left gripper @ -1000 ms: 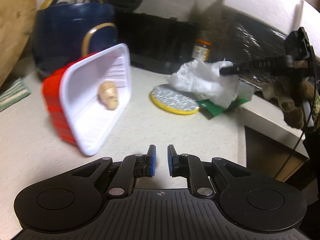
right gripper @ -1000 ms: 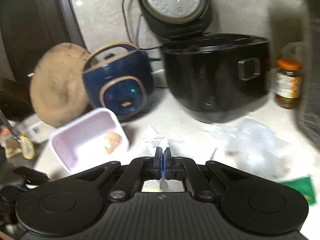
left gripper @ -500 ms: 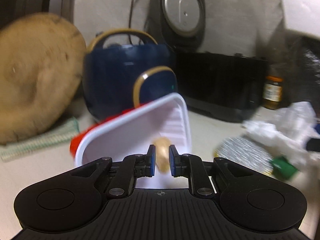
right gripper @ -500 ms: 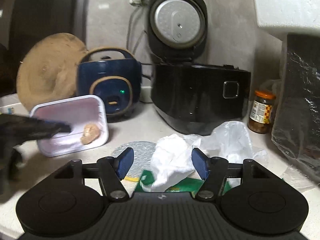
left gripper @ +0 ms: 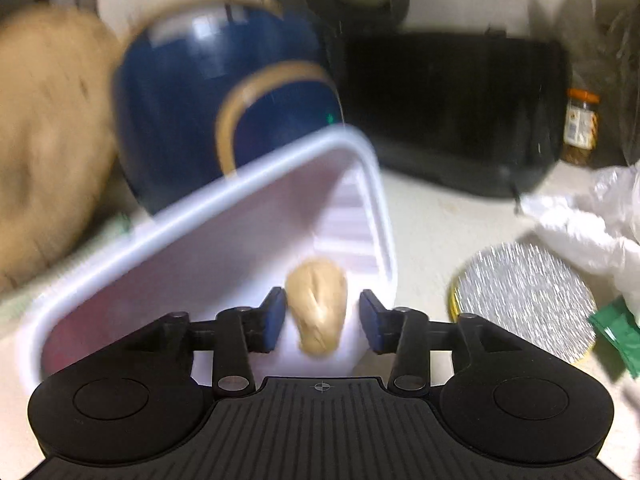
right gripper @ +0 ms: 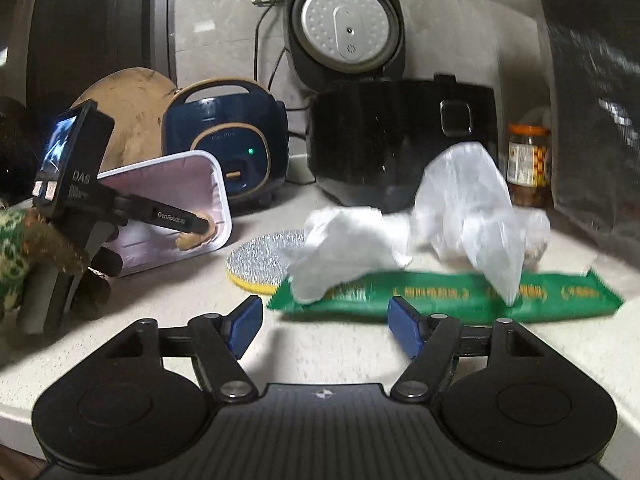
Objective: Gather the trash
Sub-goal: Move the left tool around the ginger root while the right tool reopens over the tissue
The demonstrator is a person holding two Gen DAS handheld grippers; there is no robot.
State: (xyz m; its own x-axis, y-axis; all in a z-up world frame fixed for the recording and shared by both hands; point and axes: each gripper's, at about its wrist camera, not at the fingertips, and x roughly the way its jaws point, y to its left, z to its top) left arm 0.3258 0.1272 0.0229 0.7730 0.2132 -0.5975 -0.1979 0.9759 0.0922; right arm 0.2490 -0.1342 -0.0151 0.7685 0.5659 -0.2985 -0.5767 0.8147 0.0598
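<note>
Pale speckled counter point(right gripper: 344, 344) against a grey marbled wall point(right gripper: 224, 40).

Motion blur is smearing the wooden board point(left gripper: 44, 140) and blue cooker point(left gripper: 224, 92) in the left wrist view. The white tray point(right gripper: 168, 184) is hiding its base behind the gloved hand point(right gripper: 90, 276). Jar point(right gripper: 527, 168) label lettering is reading too small.

left gripper point(right gripper: 200, 227): "GenRobot.ai" on finger | "DAS" on body | other print unreadable
</note>
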